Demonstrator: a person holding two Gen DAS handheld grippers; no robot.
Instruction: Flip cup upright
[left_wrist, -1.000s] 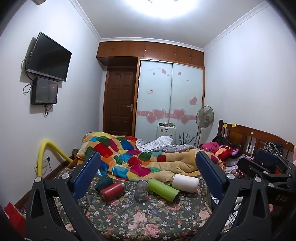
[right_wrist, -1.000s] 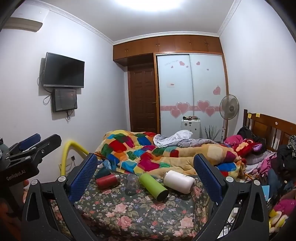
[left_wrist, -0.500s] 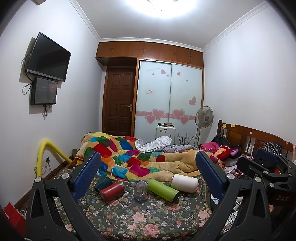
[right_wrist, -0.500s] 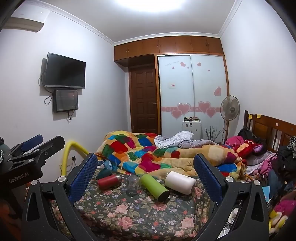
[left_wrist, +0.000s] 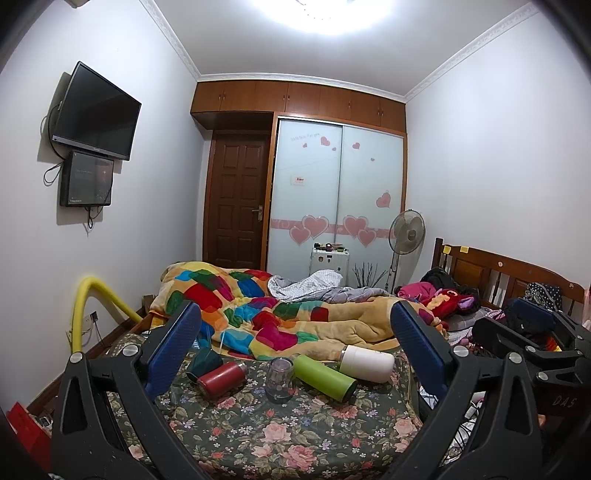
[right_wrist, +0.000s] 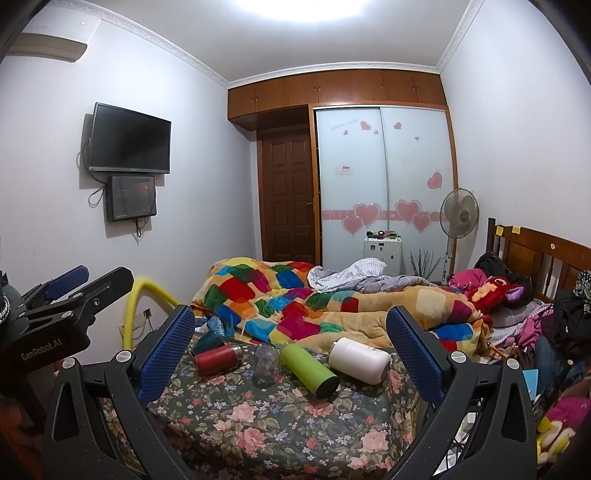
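Both the left gripper (left_wrist: 295, 347) and right gripper (right_wrist: 291, 339) are spread wide and hold nothing, hanging back from the flasks probably to choose one; the green flask (right_wrist: 309, 370) lies at 12 o'clock.

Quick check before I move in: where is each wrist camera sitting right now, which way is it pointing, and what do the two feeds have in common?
Left wrist: rides the left gripper, facing across the floral bed toward the wardrobe; its own open blue fingers frame the view, and the right gripper shows at right.
Right wrist: rides the right gripper, facing the same way from further right; the left gripper shows at left.
Shared: red bottle, clear cup, green bottle, white bottle, TV.
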